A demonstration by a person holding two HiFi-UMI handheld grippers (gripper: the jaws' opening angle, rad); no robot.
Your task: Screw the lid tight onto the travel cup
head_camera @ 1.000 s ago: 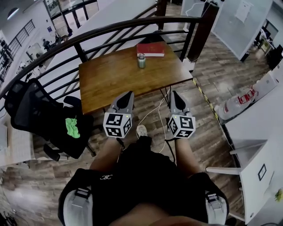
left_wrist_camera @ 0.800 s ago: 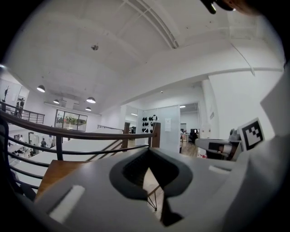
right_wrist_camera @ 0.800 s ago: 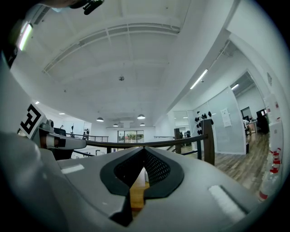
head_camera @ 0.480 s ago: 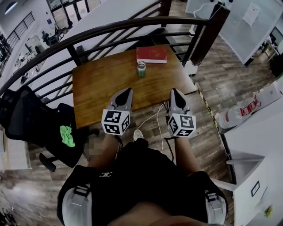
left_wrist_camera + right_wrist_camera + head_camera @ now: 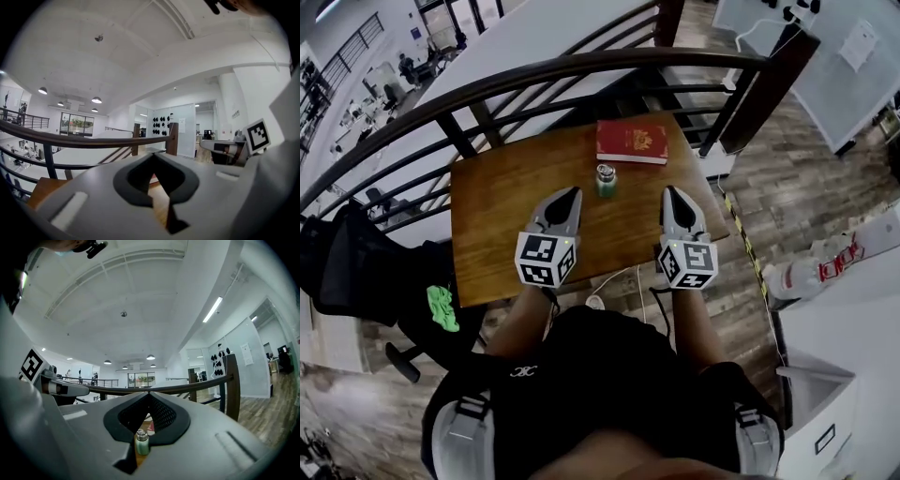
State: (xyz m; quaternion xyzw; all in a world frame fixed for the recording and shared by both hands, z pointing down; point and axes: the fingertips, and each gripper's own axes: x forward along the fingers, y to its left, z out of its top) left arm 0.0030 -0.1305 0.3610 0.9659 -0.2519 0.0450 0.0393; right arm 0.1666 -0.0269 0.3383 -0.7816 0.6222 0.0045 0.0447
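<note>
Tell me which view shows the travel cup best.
The head view: the travel cup stands whole on the table near the red book. The right gripper view shows it small, its lower part hidden; the left gripper view misses it.

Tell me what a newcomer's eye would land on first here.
The small green travel cup, silver lid on top, stands in the middle of the wooden table, with a red book just behind it. The left tongs and right tongs, both shut and empty, flank it from the near side.
</note>
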